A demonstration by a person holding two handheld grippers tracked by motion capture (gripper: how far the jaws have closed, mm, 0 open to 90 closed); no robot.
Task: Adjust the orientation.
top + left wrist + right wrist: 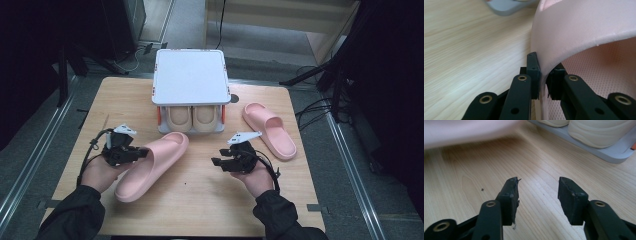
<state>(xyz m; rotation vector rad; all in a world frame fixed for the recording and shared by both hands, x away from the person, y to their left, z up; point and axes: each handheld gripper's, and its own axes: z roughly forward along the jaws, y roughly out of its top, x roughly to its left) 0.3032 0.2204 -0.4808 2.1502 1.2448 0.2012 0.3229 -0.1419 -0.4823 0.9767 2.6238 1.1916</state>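
- High view: on the light wooden table (200,200), the left gripper (140,154) grips the side edge of a soft pink foam slide sandal (152,167), which lies diagonally, toe toward a white-topped grey shoe rack (190,77) holding a pair of beige slippers (192,119). A second pink slide sandal (269,130) rests to the rack's right. The right gripper (216,164) hovers near the table's middle, apart from both sandals.
- Left gripper view: the black jaws are clamped on the thin wall of the sandal's strap (584,30).
- Right gripper view: the jaws stand apart with nothing between them, bare wood below; the rack's grey base (609,155) lies ahead.
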